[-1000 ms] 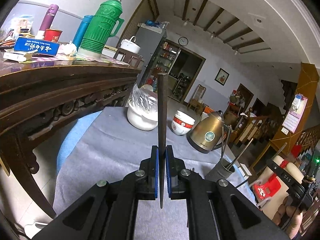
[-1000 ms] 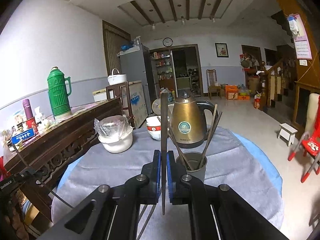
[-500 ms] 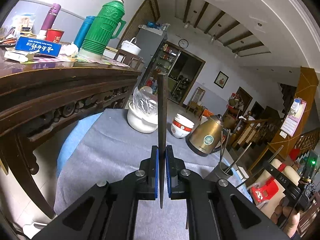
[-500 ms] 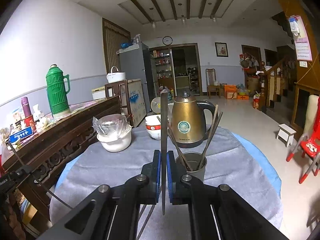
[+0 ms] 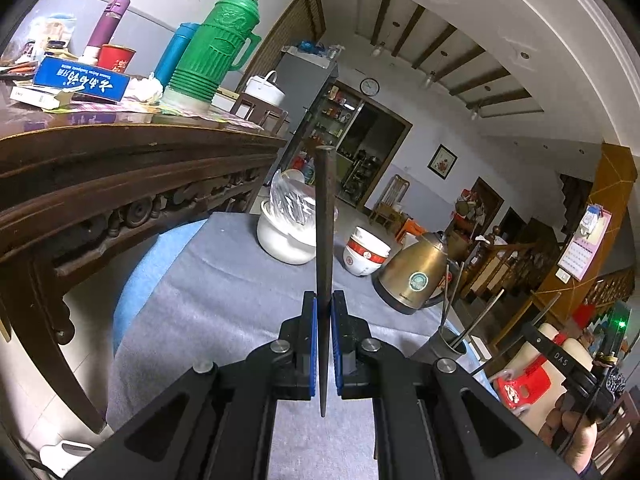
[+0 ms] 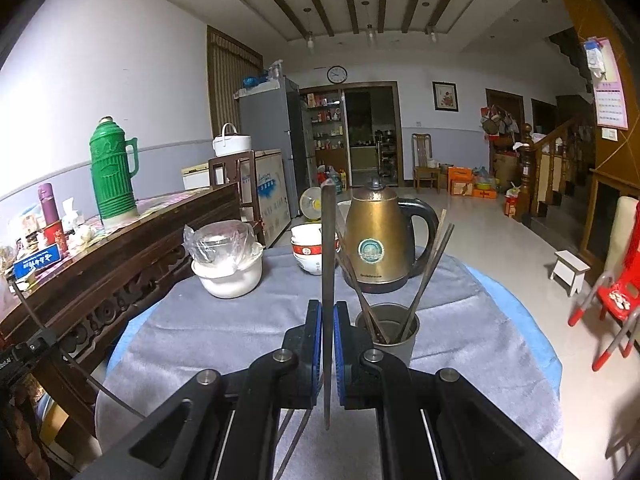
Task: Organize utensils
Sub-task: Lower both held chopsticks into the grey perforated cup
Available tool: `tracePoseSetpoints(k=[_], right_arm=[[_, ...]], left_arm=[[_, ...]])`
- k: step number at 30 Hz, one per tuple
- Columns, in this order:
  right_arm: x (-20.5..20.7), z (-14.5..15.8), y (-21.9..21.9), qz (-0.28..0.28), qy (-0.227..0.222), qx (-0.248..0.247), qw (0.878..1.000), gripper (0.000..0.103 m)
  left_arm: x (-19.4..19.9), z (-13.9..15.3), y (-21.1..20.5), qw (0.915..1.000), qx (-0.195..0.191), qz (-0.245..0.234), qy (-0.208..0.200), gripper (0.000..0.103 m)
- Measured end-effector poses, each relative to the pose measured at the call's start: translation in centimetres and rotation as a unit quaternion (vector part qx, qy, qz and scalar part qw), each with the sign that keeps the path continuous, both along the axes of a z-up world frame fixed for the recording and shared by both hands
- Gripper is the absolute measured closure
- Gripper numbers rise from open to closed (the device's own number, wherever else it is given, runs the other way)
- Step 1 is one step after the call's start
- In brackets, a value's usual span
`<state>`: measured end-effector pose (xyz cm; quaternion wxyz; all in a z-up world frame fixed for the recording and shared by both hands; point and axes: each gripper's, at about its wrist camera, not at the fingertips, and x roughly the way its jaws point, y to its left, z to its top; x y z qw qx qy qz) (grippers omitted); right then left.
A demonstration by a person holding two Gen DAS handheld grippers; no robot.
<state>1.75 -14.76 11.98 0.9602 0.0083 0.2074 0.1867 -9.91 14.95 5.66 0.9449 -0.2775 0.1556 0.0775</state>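
On the grey cloth (image 6: 224, 320) in front of me, going left to right, sits a white pot (image 6: 228, 276) with a clear plastic bag (image 6: 220, 240) bunched in its mouth, then stacked red-banded bowls (image 6: 308, 252), then the brass kettle (image 6: 376, 240), and nearest me the metal cup (image 6: 390, 332), which holds several dark chopsticks (image 6: 430, 272) leaning outward against its rim. My left tongs (image 5: 324, 344) are pressed onto one dark chopstick (image 5: 324, 240), which stands upright between the blue pads (image 5: 313, 340), thick end up, thin tip down below the jaws, above the cloth to the left of the cup (image 5: 450, 342). My right tongs (image 6: 328, 354) pinch a second chopstick (image 6: 328, 248) the same way: long axis vertical, blunt end up, point hanging below the pads, just left of the cup.
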Motion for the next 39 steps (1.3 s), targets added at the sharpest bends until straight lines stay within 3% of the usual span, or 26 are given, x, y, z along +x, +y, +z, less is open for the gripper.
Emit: tracePoseSetpoints(k=[10,18,30,39], right_arm=[[0.4,0.0,-0.1,-0.001,0.001,0.000,1.000,0.097],[-0.4,0.9,-3.4,-0.028,-0.014,0.026,0.999,0.097],[0.6,4.9,-12.8,-0.091,-0.064,0.107,0.988,0.097],[5.5,5.8,-12.4,-0.069,-0.071,0.132,0.986,0.097]], left_arm=[[0.8,0.0,-0.4,0.9999,-0.003,-0.009,0.002,0.096],[2.9,1.4,-2.4,0.9988,-0.005,-0.047,-0.009,0.096],[12.3,6.1,-10.9,0.9865,0.007,-0.158,-0.043,0.096],[19.5,8.1,-15.6,0.9814,0.051,-0.178,-0.051,0.096]])
